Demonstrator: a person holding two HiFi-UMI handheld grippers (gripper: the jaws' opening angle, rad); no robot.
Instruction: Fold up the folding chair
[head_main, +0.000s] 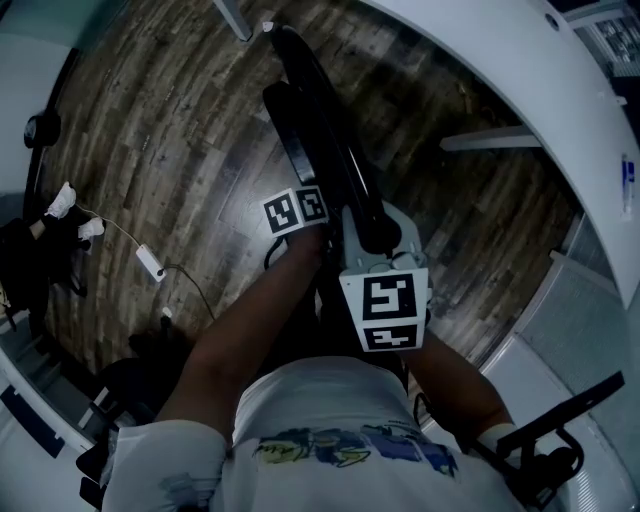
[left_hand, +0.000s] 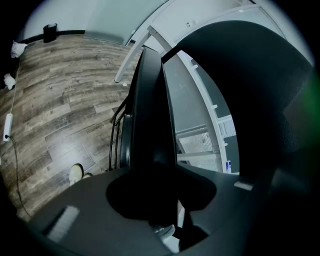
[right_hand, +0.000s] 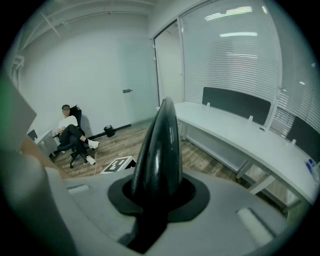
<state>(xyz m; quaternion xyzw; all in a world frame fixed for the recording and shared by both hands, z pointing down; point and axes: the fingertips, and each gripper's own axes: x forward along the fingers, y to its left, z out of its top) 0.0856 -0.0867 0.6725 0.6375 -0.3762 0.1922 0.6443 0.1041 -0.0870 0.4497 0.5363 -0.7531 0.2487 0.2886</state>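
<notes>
Gripping at both sides: the folding chair is black and glossy. From the head view it's seen edge-on, a narrow slab running away from the person's body over the wood floor, close by the curved white counter. In the left gripper view the chair shows as dark flat panels lying close together, w/ thin black tube frame along the left side. In the right gripper view only a rounded, shiny black edge of it rises up the middle.

Left gripper: fingers closed in on a chair panel, narrow gap, panel filling it. Right gripper: fingers likewise clamped on the rounded edge, nothing else between them. In the head view the left gripper & right gripper sit on opposite sides of the chair, near the person's waist.

Count: 1 chair, 2 grippers, 2 marker cubes (left cube, right cube), 1 counter, 1 white adapter on a cable on the floor, 1 seated person far back in the right gripper view.
</notes>
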